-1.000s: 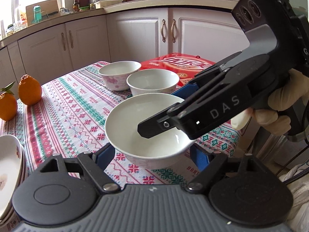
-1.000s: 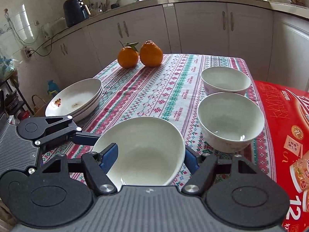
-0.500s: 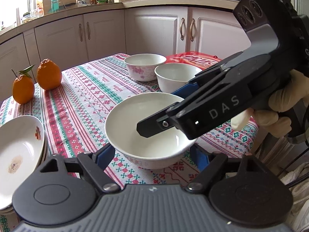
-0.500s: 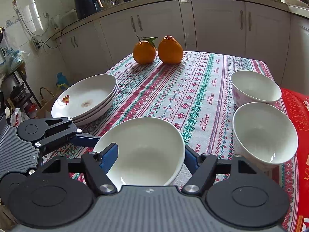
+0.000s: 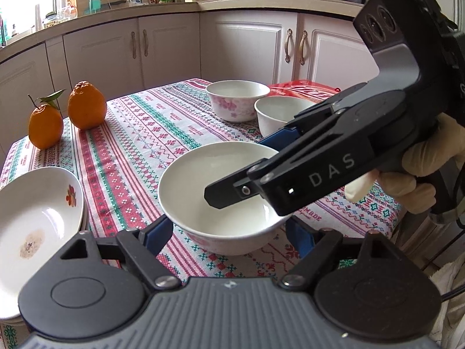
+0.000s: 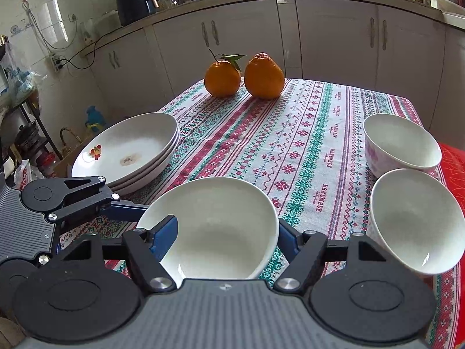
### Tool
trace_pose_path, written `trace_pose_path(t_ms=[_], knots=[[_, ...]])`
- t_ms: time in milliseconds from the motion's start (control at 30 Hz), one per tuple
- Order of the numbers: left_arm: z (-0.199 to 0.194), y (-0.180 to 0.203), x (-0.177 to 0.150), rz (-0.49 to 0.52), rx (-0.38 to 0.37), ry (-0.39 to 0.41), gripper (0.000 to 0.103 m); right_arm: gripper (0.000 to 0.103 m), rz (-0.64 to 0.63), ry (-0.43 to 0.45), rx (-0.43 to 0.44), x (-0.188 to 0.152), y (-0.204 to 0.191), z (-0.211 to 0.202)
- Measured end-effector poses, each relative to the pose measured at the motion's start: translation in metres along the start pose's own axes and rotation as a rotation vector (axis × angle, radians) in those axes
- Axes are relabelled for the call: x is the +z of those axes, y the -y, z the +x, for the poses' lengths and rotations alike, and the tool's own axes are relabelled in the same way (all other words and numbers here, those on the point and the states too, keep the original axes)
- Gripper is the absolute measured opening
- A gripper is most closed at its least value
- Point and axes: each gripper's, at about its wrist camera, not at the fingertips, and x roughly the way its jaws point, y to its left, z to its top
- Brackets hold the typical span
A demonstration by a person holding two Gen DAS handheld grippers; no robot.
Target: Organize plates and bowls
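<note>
A plain white bowl [image 5: 215,197] hangs just above the patterned tablecloth [image 5: 139,151], held by both grippers at once. My left gripper [image 5: 228,232] is shut on it, one blue finger at each side. My right gripper [image 5: 241,171] comes in from the right, one finger inside the bowl and one outside the far wall. In the right wrist view the same bowl [image 6: 215,226] sits between my right gripper [image 6: 225,237] fingers, with my left gripper [image 6: 128,210] at its left rim. A stack of plates [image 6: 128,148] lies at the left. Two more bowls [image 6: 401,145] [image 6: 415,221] stand at the right.
Two oranges [image 6: 263,75] sit at the far end of the table. A red box [image 6: 453,168] lies at the right edge beside the bowls. The plate stack [image 5: 35,218] is close to the near left corner. A gloved hand [image 5: 421,174] holds the right gripper. Kitchen cabinets surround the table.
Both grippers have carried the bowl sideways together toward the plate stack. The plates and oranges have come further into view, and the two standing bowls have slid off to the right.
</note>
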Motion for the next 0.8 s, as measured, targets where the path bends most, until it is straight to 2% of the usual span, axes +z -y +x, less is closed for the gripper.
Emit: trace_pose_path(t_ms=[167,200,300,333,567,800], knots=[[0.001,0.001,0.0,0.007,0.002,0.002,0.085,0.078,0.008,0.003,0.003,0.001,0.002,0.001],[0.002,0.002,0.0,0.01,0.005,0.002,0.087,0.081,0.01,0.003,0.009,0.001,0.002,0.001],[-0.001,0.002,0.0,0.003,-0.014,0.024,0.097,0.099,0.016,0.021,0.017,0.0,0.001,-0.003],[-0.003,0.002,0.0,-0.004,-0.021,0.034,0.099,0.1,0.014,0.03,0.018,0.0,0.001,-0.005],[-0.01,0.003,0.002,-0.007,-0.032,0.001,0.101,0.102,-0.002,0.07,-0.011,0.0,0.001,-0.022],[-0.023,0.0,0.013,-0.036,-0.039,0.003,0.101,0.103,0.009,0.118,-0.053,-0.006,0.006,-0.046]])
